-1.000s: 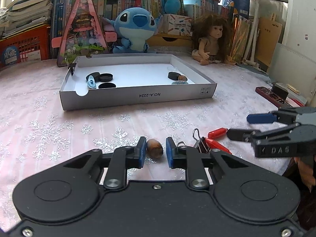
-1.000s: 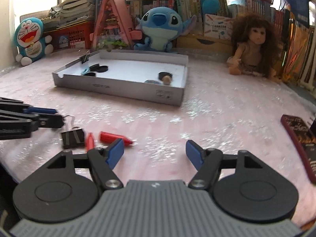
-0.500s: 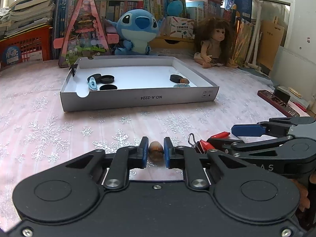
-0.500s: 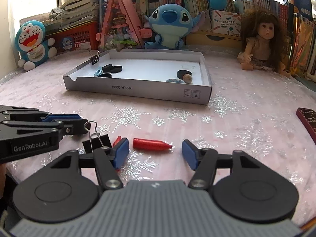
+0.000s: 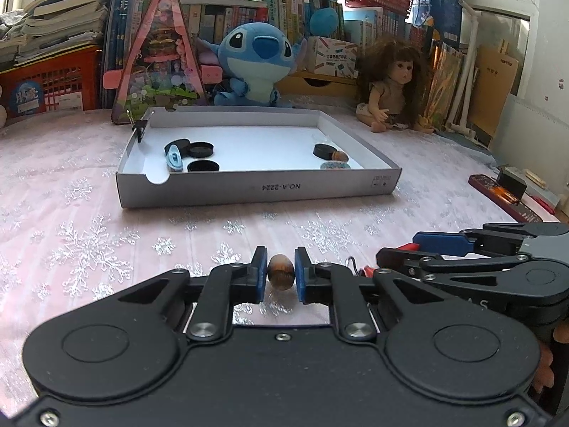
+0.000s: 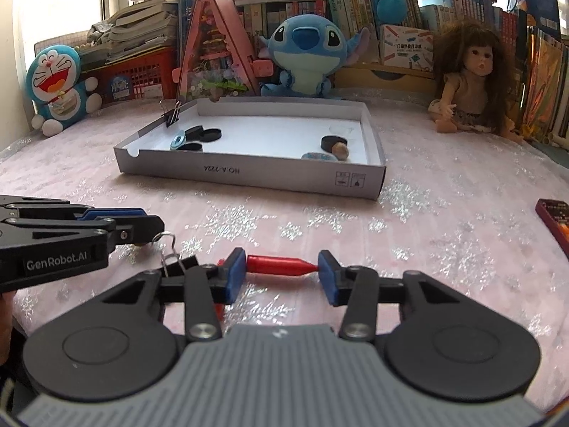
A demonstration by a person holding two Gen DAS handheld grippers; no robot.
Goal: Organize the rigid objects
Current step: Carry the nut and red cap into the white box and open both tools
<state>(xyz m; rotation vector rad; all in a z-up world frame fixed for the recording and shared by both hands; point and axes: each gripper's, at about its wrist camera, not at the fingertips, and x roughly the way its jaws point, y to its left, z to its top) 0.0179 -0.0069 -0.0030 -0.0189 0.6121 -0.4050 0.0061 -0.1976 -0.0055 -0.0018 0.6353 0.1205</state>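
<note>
My left gripper (image 5: 280,274) is shut on a small brown nut (image 5: 281,276) just above the pink snowflake cloth. My right gripper (image 6: 281,277) is open, its pads on either side of a red pen-like piece (image 6: 279,264) that lies crosswise on the cloth between them. A black binder clip (image 6: 177,261) lies just left of it. The white cardboard tray (image 5: 256,189) stands ahead and holds black round lids (image 5: 201,149), a blue clip (image 5: 175,157), a black disc (image 5: 324,151) and another nut (image 5: 339,156).
A binder clip (image 6: 170,115) is clamped on the tray's far left corner. A Stitch plush (image 5: 258,60), a doll (image 5: 394,87), a Doraemon toy (image 6: 57,85), books and red baskets line the back. A dark remote (image 5: 505,197) lies at the right.
My right gripper has moved in towards the left gripper and lowered around the red piece. My left gripper has closed on the nut and lifted it slightly.
</note>
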